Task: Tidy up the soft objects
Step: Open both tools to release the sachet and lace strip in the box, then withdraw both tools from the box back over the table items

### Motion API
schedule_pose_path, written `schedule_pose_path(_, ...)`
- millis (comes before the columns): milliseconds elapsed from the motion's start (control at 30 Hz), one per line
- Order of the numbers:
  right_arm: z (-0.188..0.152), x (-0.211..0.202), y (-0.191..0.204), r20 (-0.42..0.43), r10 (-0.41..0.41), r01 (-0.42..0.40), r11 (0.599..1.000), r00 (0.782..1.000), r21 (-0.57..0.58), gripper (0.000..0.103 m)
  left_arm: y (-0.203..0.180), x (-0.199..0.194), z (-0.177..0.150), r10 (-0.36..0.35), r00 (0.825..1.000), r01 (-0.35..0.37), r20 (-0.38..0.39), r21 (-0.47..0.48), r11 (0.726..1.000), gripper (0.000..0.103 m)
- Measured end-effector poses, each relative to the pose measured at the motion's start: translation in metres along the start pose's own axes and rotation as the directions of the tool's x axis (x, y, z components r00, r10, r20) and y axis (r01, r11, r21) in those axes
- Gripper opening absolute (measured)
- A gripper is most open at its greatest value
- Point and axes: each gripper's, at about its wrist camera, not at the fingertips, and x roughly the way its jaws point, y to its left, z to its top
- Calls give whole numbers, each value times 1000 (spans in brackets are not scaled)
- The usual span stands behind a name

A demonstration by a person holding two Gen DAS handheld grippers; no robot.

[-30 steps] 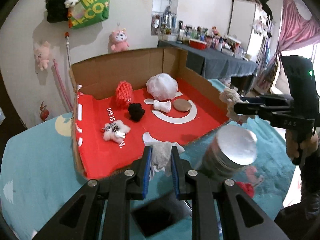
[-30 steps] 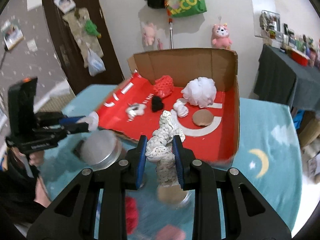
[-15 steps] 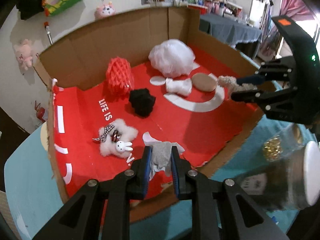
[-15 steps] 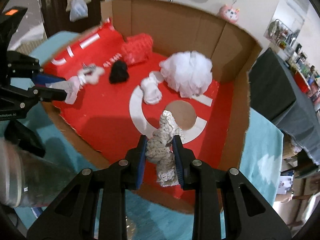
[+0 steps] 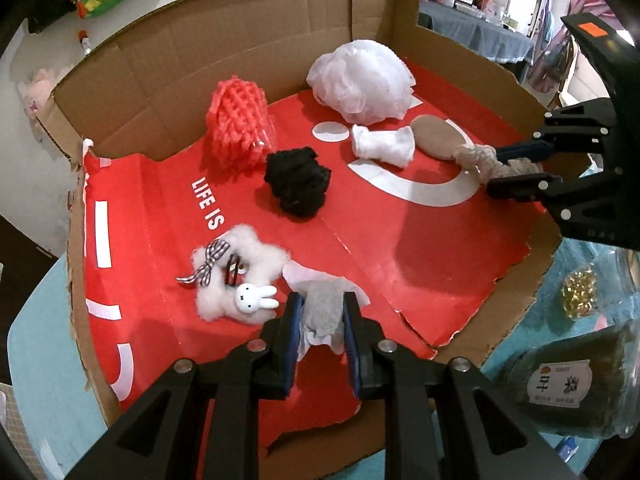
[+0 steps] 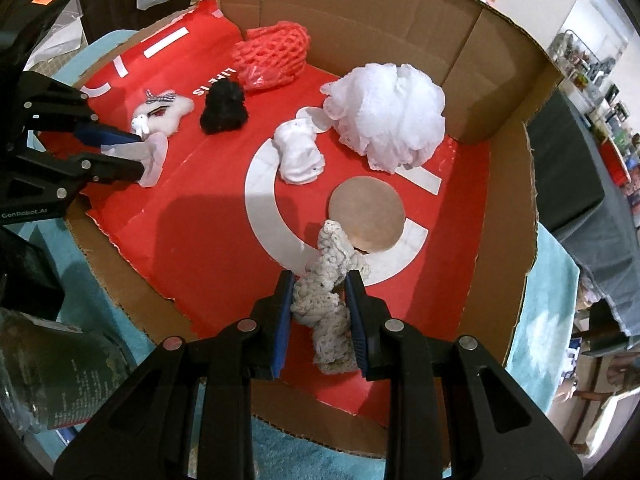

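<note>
Your left gripper (image 5: 320,320) clamps a grey sock (image 5: 325,310) over the cardboard box's (image 5: 240,32) near edge; your right gripper (image 6: 318,300) grips a knitted cream piece (image 6: 332,276) just before the box's brown disc (image 6: 366,216).

Both of my grippers are now down over the cardboard box (image 5: 248,36), where a second ago they hung back above the teal cloth (image 6: 552,280) in front of it. My left gripper (image 5: 322,320) carries its grey sock (image 5: 324,312) in over the box's torn front edge, close beside the fluffy rabbit toy (image 5: 240,276). My right gripper (image 6: 320,304) brings the cream knitted piece (image 6: 328,280) over the red floor, its top end at the brown disc (image 6: 366,216) (before, it sat short of the box entirely). The view tips downward, so the wall and hanging bags drop out of sight, and the jar (image 5: 560,384) slides off to the side.
</note>
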Motion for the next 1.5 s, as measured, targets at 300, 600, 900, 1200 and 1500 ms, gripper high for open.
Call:
schedule_pose_path(300,1,4,-7,-11,27,-26,999,1000,44,25,1,5,-7,-7,1000,7,0,-15,1000,31)
schedule_pose_path(600,1,-2,-11,3,39,-39,997,999,72,50,4,-2,-10,-6,999,8,36,-49,999,52)
schedule_pose_path(900,3,-27,-9,76,41,-50,992,996,119,62,9,-42,-16,9,990,9,141,-127,992,72)
schedule_pose_path(1200,-9,-82,-9,181,9,-42,983,983,181,69,0,-100,-37,49,961,10,272,-213,977,88)
schedule_pose_path(1500,-43,-154,17,338,-46,-26,978,940,206,81,-36,-168,-72,123,882,6,454,-273,962,103)
